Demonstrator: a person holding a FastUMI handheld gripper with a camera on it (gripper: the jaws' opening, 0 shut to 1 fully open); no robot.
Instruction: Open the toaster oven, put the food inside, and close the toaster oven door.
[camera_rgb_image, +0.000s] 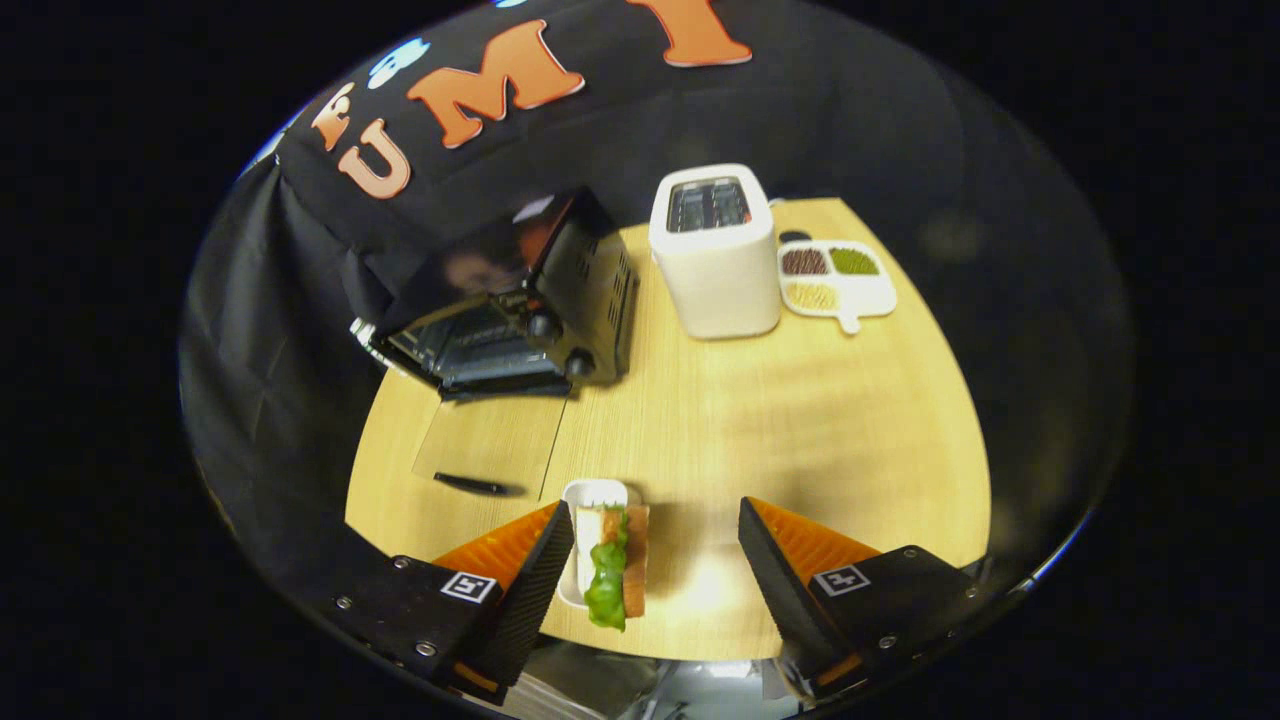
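Note:
The black toaster oven (520, 300) stands at the far left of the wooden table (800, 430), its glass door (490, 460) folded down flat onto the tabletop with the handle toward me. The rack inside is bare. The food is a sandwich with green lettuce (615, 570) lying on a small white tray (590, 495), just inside my left finger (530, 580). My gripper (655, 530) is open, hovering above the table's near edge, with the sandwich between the fingers but touching neither.
A white slot toaster (712, 255) stands at the back of the table. Beside it on the right lies a white divided dish (838, 280) with brown, green and yellow grains. Bare tabletop lies between the oven and my fingers.

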